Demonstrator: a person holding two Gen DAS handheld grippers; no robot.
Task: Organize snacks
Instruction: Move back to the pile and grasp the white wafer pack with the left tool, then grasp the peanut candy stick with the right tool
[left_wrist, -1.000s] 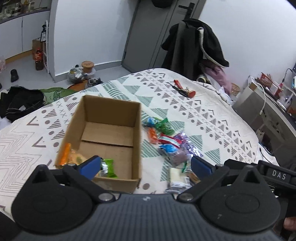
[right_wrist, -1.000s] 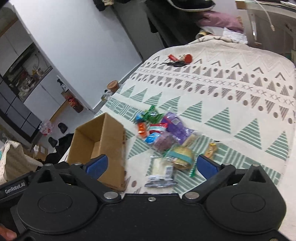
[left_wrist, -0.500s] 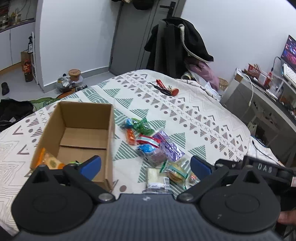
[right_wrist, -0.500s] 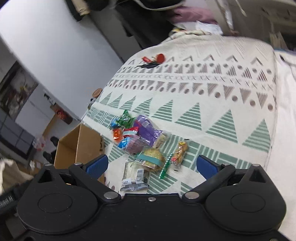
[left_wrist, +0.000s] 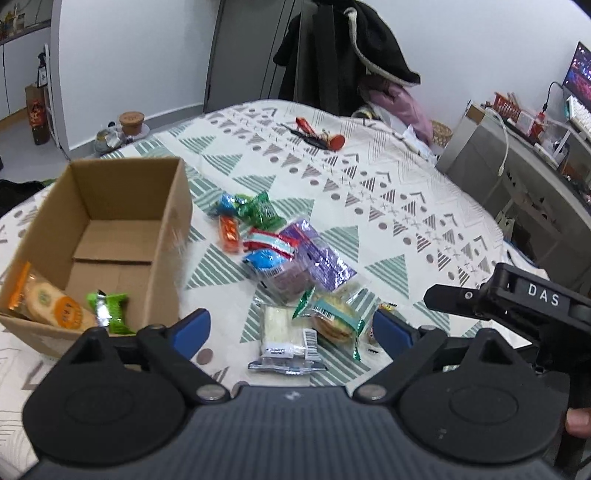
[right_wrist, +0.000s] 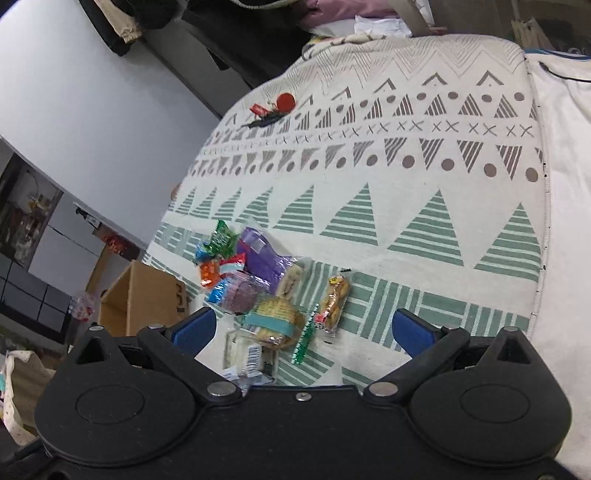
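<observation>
A pile of small wrapped snacks (left_wrist: 291, 266) is seen lying on a bed (left_wrist: 388, 192) covered with a cream spread patterned in green and grey triangles. Just to the left of the pile an open cardboard box (left_wrist: 110, 236) is placed, and two packets are already inside it at the near end: an orange-edged biscuit pack (left_wrist: 44, 302) and a green wrapped sweet (left_wrist: 110, 308).

The left gripper (left_wrist: 291, 330) is held above the near edge of the pile, its jaws spread wide and nothing gripped between them. The right gripper (right_wrist: 303, 332) is likewise held wide open and empty over the same packets.

Nearest to both are a clear-wrapped white sandwich cake (left_wrist: 284, 334), a round biscuit pack with a teal band (left_wrist: 334, 321), and, in the right wrist view, a slim pack of small golden biscuits (right_wrist: 334, 301) lying slightly apart to the right.

All of these are judged to be light. The film wrappers are likely to be slippery and crinkly, and the contents soft or brittle, so a gentle squeeze is advised. The slim pack is probably best taken across its narrow middle; the round biscuit pack across its body rather than by a loose sealed end, which could slide out.
</observation>
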